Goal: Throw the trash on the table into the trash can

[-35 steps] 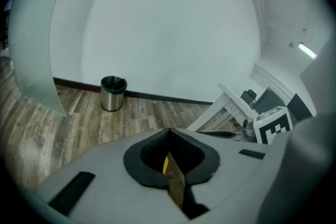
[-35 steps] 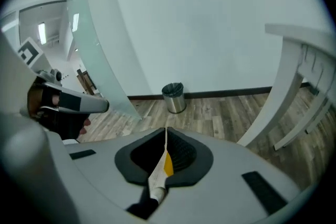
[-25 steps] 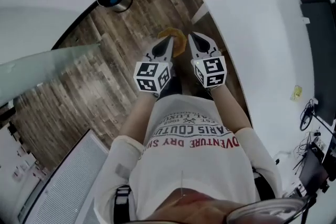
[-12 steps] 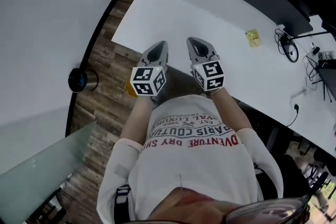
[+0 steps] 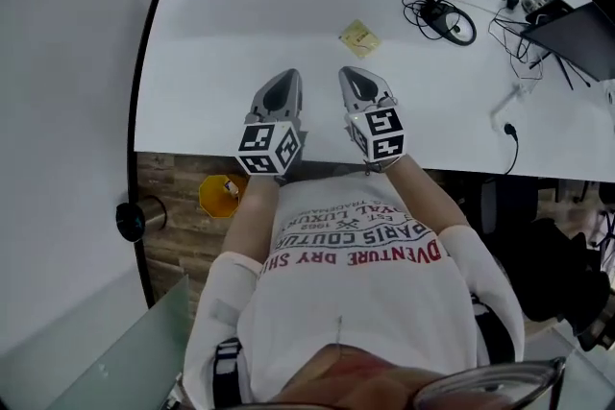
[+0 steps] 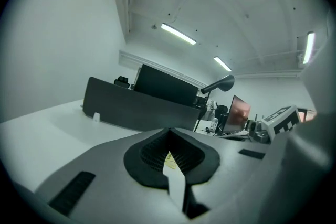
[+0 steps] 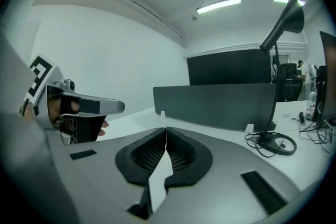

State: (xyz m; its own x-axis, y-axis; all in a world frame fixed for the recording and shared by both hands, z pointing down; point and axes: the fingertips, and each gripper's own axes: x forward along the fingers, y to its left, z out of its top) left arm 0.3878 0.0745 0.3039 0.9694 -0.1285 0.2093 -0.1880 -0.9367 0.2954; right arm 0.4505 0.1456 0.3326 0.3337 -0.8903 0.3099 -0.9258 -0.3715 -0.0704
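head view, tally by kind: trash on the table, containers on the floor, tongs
yellow crumpled paper scrap: 1
yellow open bin: 1
silver round can with dark top: 1
grey tongs, left and right: 2
total: 5

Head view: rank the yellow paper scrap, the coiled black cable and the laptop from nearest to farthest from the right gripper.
1. yellow paper scrap: on the table, just ahead of the right gripper.
2. coiled black cable: farther back and off to the right.
3. laptop: at the far right of the view, clearly farthest.
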